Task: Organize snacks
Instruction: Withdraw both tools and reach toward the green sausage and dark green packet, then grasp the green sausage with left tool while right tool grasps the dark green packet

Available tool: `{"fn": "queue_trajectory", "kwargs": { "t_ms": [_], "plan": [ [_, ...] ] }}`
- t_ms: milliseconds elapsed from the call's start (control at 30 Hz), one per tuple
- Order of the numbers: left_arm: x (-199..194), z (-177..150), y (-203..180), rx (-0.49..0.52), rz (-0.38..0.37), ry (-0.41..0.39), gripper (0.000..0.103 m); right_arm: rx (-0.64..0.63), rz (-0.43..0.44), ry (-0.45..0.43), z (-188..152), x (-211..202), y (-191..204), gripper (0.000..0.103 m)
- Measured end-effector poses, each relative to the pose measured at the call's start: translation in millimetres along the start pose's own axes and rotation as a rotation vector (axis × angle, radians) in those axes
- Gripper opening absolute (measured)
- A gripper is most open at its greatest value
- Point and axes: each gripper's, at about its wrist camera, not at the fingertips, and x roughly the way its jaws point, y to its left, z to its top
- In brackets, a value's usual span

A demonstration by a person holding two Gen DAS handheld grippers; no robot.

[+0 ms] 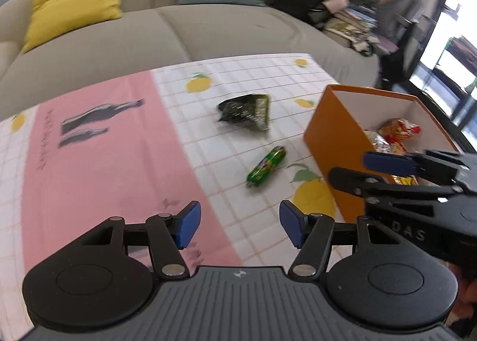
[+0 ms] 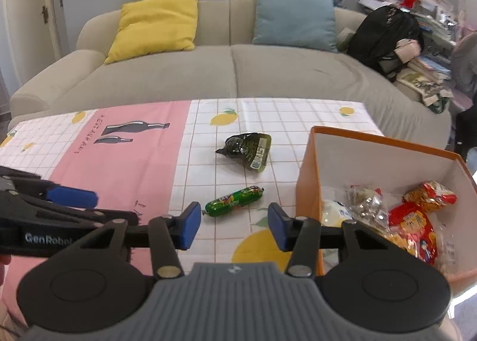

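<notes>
A green sausage-shaped snack (image 1: 266, 166) (image 2: 234, 201) lies on the tablecloth. Beyond it lies a dark green crumpled snack bag (image 1: 245, 111) (image 2: 245, 149). An orange box (image 1: 328, 144) (image 2: 307, 180) stands to the right and holds several red and silver snack packs (image 2: 411, 221). My left gripper (image 1: 240, 227) is open and empty above the cloth, near the front. My right gripper (image 2: 234, 226) is open and empty, just in front of the green sausage snack and left of the box. In the left wrist view the right gripper (image 1: 351, 168) shows at the box's near side.
The table wears a pink and white checked cloth with lemons (image 2: 125, 159). A beige sofa (image 2: 232, 72) with a yellow cushion (image 2: 155, 24) and a blue cushion (image 2: 295, 15) stands behind it. A black backpack (image 2: 384, 36) and piled books sit at the right.
</notes>
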Motion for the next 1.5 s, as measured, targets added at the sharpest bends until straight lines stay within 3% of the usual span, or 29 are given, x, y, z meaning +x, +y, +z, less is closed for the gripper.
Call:
{"fn": "queue_trajectory", "kwargs": {
  "t_ms": [133, 333, 467, 733, 933, 1100, 1200, 1400, 1500],
  "plan": [
    [22, 19, -3, 0.08, -0.06, 0.023, 0.068, 0.005, 0.031, 0.048, 17, 19, -10, 0.032],
    [65, 43, -17, 0.22, -0.089, 0.09, 0.066, 0.001, 0.042, 0.101, 40, 48, -28, 0.03],
    [90, 51, -23, 0.292, -0.116, 0.126, 0.063, 0.003, 0.045, 0.109, 54, 62, -42, 0.022],
    [143, 57, -32, 0.343, -0.137, 0.217, 0.05, -0.065, 0.044, 0.112, 69, 83, -43, 0.021],
    [161, 57, -31, 0.325, -0.122, 0.237, 0.039, -0.071, 0.052, 0.124, 69, 98, -45, 0.021],
    [164, 56, -24, 0.274, -0.152, 0.234, 0.026, -0.098, 0.073, 0.118, 70, 106, -43, 0.021],
    [162, 54, -19, 0.247, -0.152, 0.216, 0.025, -0.118, 0.088, 0.117, 72, 110, -39, 0.021],
    [148, 48, 7, 0.174, -0.066, 0.209, 0.025, -0.204, 0.105, 0.122, 77, 123, -28, 0.023],
    [142, 48, 29, 0.114, -0.024, 0.21, 0.025, -0.249, 0.111, 0.143, 81, 137, -20, 0.034]
  ]
}}
